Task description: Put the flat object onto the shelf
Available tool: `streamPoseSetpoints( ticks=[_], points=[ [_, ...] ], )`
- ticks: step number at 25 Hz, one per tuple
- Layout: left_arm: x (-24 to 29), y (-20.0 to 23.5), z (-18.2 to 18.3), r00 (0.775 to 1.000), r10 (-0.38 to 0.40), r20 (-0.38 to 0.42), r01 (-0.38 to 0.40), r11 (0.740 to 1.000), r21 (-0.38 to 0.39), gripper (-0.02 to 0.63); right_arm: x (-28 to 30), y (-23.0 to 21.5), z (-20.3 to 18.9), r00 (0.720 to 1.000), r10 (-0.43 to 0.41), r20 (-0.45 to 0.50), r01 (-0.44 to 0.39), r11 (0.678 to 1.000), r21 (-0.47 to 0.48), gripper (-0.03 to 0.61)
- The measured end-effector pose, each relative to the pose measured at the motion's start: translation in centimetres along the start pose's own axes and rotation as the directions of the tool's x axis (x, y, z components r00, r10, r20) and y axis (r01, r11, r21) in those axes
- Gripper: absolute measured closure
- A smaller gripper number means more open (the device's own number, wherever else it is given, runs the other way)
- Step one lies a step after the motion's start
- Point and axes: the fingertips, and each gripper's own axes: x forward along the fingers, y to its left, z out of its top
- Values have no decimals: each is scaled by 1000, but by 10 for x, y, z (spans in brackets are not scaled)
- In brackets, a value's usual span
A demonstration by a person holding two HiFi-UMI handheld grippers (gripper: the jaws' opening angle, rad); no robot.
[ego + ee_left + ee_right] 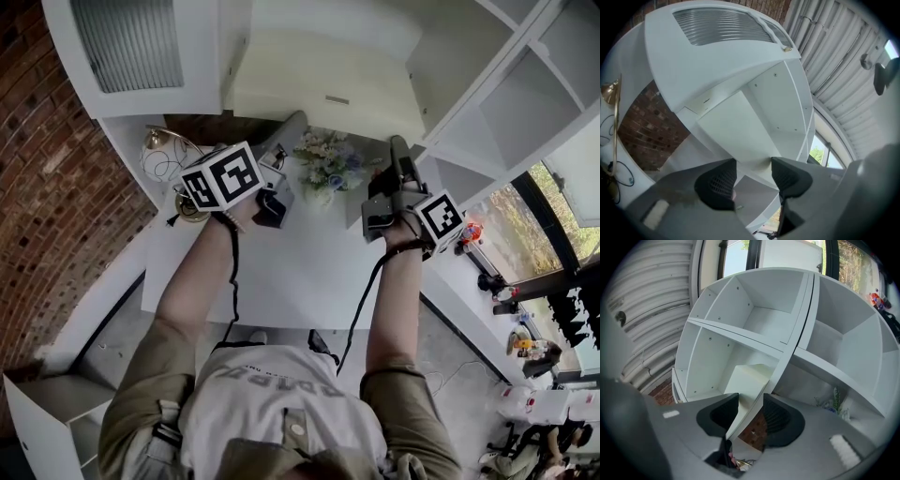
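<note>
The person's forearms reach forward over a white table (309, 272), a gripper in each hand. The left gripper (752, 180) is clenched on the board (328, 80): the board's pale underside fills the gap between its dark pads (717, 187). The right gripper (750, 416) grasps the same board, its jaws set closer together on a thin edge that runs away between them. Carried by the two, the board hangs in the air above the table, its near edge at the jaw tips and its broad cream face tipped up towards the shelf (722, 348). Under it, at the table's far side, stands a bunch of flowers (328, 159). Beyond is the white shelf with its open cubbies, and left of it a brick wall (47, 187).
</note>
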Motion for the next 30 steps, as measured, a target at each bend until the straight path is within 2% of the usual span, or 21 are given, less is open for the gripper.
streamPoseSetpoints(
  ticks=[11, 16, 22, 27, 30],
  points=[
    [4, 4, 1, 1000, 9, -1, -9, 1000, 13, 387, 9, -4, 3, 1000, -17, 16, 17, 1000, -1, 413],
    [-2, 0, 1, 1000, 9, 6, -9, 1000, 25, 387, 1, 0, 8, 998, 26, 49, -25, 1000, -17, 409],
    [-15, -13, -5, 1000, 28, 0, -28, 995, 98, 382, -16, 20, 14, 996, 63, 70, -52, 987, -150, 378],
    [-28, -23, -13, 998, 55, -8, -52, 978, 202, 374, -34, 34, 6, 996, 73, 53, -53, 949, -311, 374],
    [-29, -19, -11, 997, 72, 3, -71, 973, 220, 374, -37, 37, -1, 996, 79, 31, -64, 937, -343, 374]
  ],
)
